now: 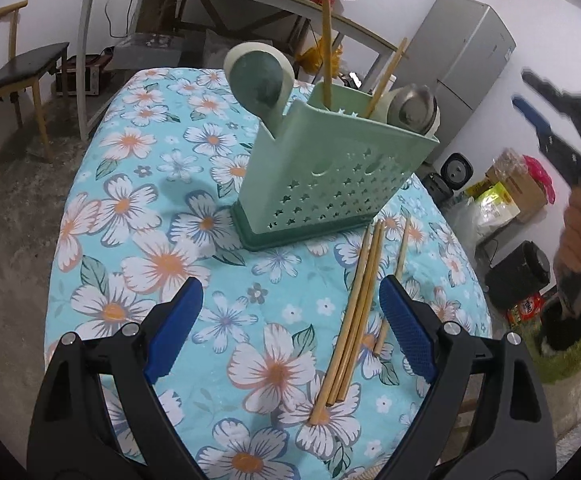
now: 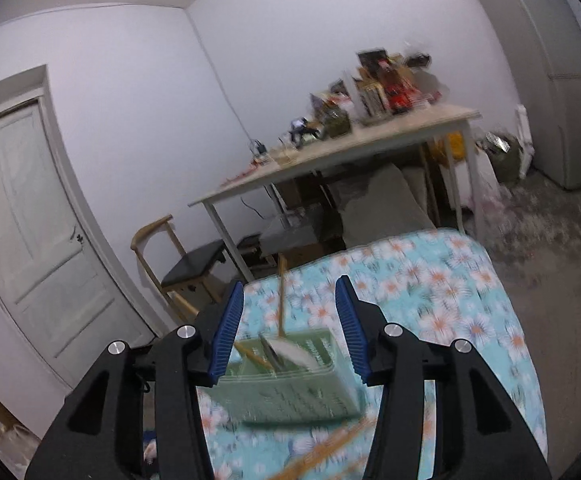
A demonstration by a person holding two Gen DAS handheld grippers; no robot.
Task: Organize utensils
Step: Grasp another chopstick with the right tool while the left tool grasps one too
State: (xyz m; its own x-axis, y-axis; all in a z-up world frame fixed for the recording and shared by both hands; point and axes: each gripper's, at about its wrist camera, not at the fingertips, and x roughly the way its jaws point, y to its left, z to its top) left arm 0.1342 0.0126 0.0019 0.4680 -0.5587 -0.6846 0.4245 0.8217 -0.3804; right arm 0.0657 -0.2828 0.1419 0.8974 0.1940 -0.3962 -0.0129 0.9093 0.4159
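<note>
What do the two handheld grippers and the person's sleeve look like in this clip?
Both the left gripper and the right gripper have black angular plastic bodies with silver round bolt heads and triangular cut-outs. Their fingers carry blue ribbed pads. The person's sleeve is black with a fuzzy green cuff. No cables show.

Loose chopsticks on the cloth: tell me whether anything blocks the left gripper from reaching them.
Nothing visible does. The loose chopsticks lie bare on the floral cloth, just inside the left gripper's open fingers. The green holder stands behind them, not between.
</note>
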